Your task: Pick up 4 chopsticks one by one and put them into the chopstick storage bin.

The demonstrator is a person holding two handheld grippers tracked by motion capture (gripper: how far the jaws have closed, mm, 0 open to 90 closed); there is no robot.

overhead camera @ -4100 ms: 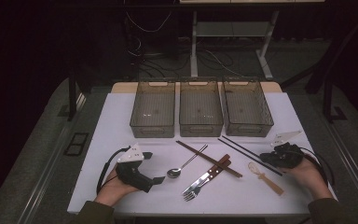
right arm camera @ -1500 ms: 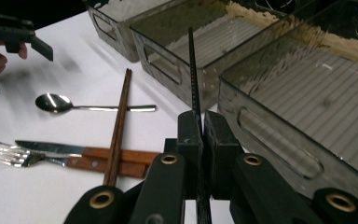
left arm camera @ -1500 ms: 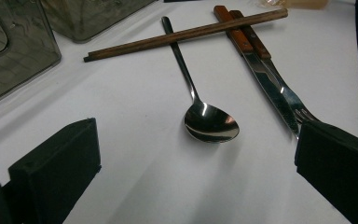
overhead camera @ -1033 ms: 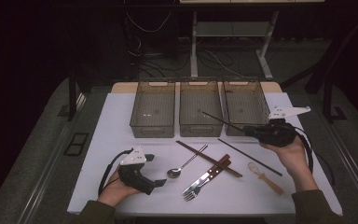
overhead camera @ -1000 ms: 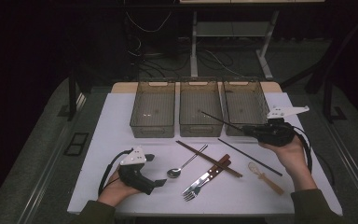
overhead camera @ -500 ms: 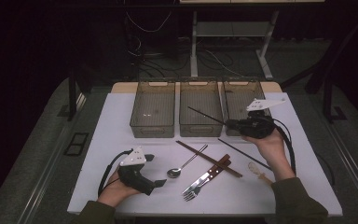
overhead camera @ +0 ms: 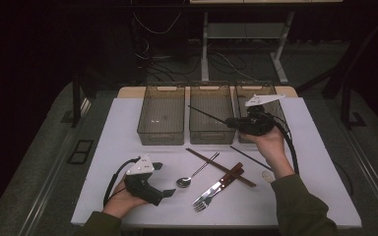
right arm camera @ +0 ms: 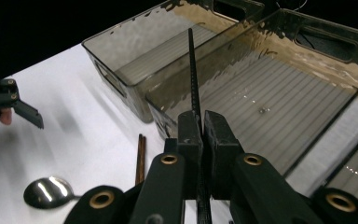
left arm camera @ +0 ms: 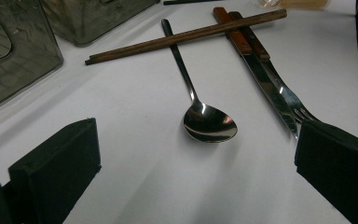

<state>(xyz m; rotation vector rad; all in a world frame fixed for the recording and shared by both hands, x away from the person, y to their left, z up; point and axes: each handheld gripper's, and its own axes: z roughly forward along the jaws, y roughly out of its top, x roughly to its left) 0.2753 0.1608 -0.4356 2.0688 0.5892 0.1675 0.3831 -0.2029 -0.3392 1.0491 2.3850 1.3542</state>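
Right hand-held gripper (right arm camera: 201, 128) is clenched on a black chopstick (right arm camera: 192, 70), pinched near one end; the long free end juts out ahead, up in the air above the middle bin (overhead camera: 211, 112). In the high view the stick (overhead camera: 207, 114) runs leftward from the gripper (overhead camera: 232, 121) across that bin's opening.

Handling, by judgement: very light, stiff, thin and smooth, so likely slick between flat pads. Held this close to the end it can pivot or droop; a hold nearer the middle would steady it.

Looks: matte black, slender, straight, with fine ribbing along the shaft, tapering toward the far tip.

Its mate, a second black chopstick (overhead camera: 250, 158), lies on the white counter (overhead camera: 118, 128).

Left hand-held gripper (overhead camera: 163, 181) rests on the counter, jaws spread wide, nothing between them; the spoon (left arm camera: 205, 119) lies just ahead.
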